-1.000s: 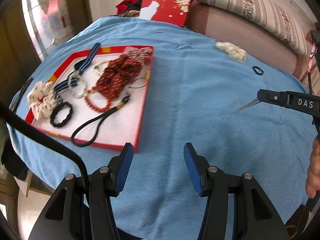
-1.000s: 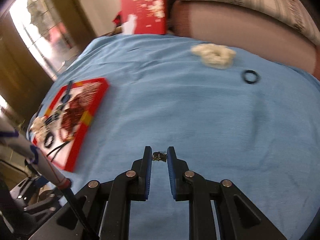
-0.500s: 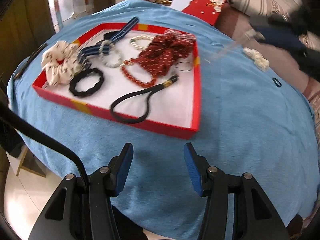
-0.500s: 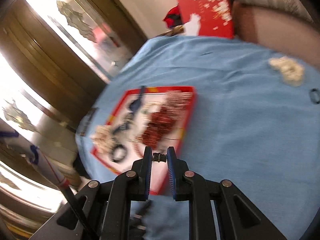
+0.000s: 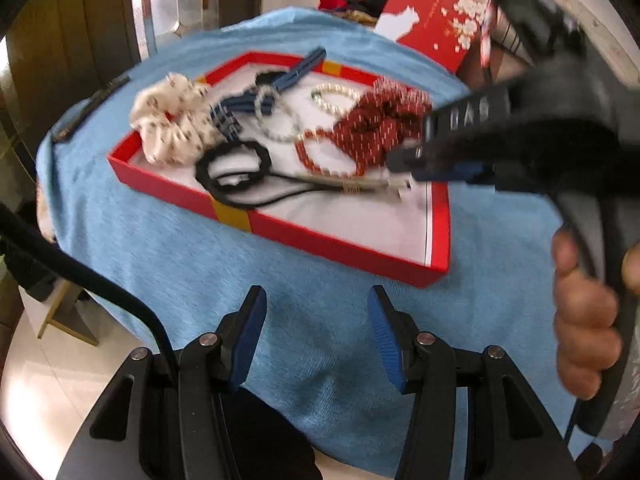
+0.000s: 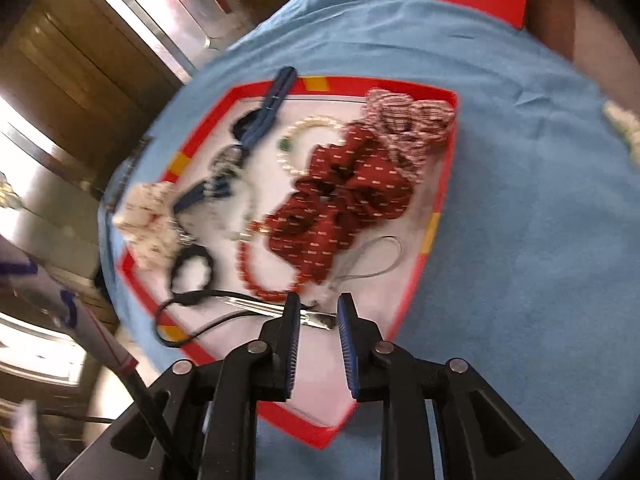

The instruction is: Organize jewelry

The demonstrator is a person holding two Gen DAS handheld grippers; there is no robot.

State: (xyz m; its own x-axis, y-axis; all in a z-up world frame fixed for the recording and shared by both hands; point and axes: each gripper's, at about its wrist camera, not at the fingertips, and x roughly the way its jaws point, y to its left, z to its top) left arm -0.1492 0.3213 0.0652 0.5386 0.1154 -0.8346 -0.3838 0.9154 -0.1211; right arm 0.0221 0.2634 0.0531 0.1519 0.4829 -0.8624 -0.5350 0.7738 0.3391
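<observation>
A red tray (image 5: 328, 246) (image 6: 430, 236) with a white floor lies on the blue cloth. It holds a red scrunchie (image 6: 344, 200), a white scrunchie (image 5: 172, 128), pearl bracelets (image 6: 300, 136), a red bead bracelet (image 6: 256, 272), black hair ties (image 5: 234, 170) and a blue strap (image 5: 296, 70). My right gripper (image 6: 318, 316) hovers low over the tray's near corner, jaws slightly parted, with a silver hair clip (image 6: 280, 310) lying across just beyond the tips. In the left wrist view the right gripper (image 5: 404, 178) is blurred above the clip (image 5: 360, 184). My left gripper (image 5: 316, 336) is open and empty before the tray.
A red gift box (image 5: 436, 20) stands at the far edge of the table. A white item (image 6: 622, 128) lies on the cloth to the right. A black pen-like object (image 5: 90, 108) lies left of the tray. Wooden doors stand behind.
The right gripper swung from the open cloth over to the tray with the silver clip; its jaws have parted and the clip now lies in the tray. The left gripper moved closer to the tray.
</observation>
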